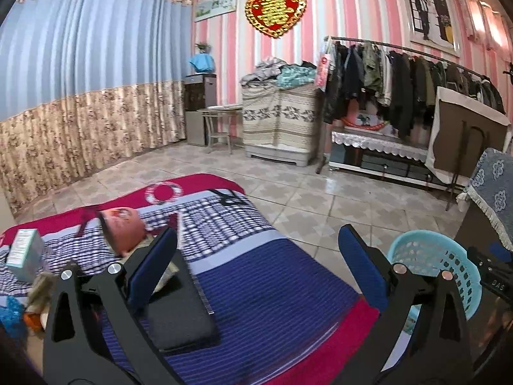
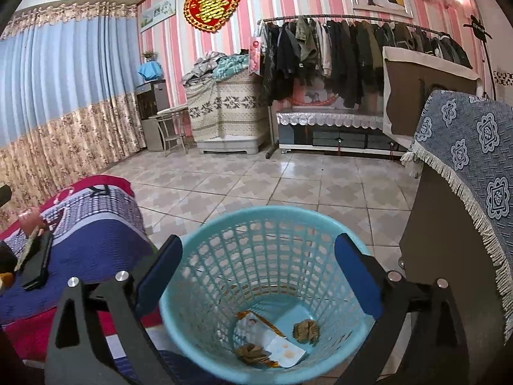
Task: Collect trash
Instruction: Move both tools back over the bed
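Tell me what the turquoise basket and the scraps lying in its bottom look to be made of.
The basket looks like moulded plastic: uniform turquoise, a smooth faint sheen, regular cut-out lattice walls. The two brown wads look like crumpled paper, matte and creased, though dry leaves can't be ruled out. The flat wrapper seems printed paper or film; its orange-gold edge looks glossy.

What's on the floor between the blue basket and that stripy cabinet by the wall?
Nothing but bare tiled floor. The right wrist view shows the turquoise basket near the camera, the cloth-covered cabinet by the wall, and only tiles between them.
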Demonstrator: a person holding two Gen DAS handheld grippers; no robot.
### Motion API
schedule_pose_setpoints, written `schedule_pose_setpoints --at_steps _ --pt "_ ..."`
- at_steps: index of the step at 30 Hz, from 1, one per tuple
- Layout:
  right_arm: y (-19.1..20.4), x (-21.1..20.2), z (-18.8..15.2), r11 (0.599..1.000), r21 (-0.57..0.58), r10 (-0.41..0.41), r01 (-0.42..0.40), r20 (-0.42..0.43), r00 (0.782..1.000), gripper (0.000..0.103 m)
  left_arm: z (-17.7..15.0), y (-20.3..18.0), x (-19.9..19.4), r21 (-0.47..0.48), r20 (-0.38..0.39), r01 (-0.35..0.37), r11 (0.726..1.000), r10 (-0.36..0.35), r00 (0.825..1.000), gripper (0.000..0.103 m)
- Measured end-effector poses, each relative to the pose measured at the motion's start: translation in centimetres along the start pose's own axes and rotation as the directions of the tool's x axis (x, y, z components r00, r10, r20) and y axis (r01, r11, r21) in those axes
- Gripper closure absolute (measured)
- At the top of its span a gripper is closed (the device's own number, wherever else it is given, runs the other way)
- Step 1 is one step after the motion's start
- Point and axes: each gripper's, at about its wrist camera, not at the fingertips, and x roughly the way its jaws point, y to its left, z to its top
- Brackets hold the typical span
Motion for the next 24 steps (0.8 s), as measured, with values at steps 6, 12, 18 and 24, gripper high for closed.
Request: schedule_pose_setpoints --at_steps 6,12,18,24 --pt "2.7 -2.2 0.2 0.999 -0.016 0.049 -0.049 0.015 0.999 0.009 -0.2 3.8 -3.7 -0.041 0.012 -0.054 0.998 0.055 0.998 0.006" --pt "5.8 -4.3 -0.2 0.993 -0.043 0.11 -0.109 0.025 0.994 0.009 -1.3 8.3 -7.9 -0.09 0.008 -0.117 0.989 0.118 0.993 0.006" --pt "9.3 -6.0 -0.9 0.982 -0.074 0.178 -0.176 0.028 0.984 0.008 -3.1 12.8 -11.5 -0.114 -0.006 -0.19 0.975 0.191 0.982 0.006" --pt "12.8 -7.2 -2.0 0.965 -0.127 0.232 -0.228 0.018 0.973 0.008 -4.5 16.7 -14.1 -0.149 -0.026 -0.249 0.957 0.248 0.969 0.006"
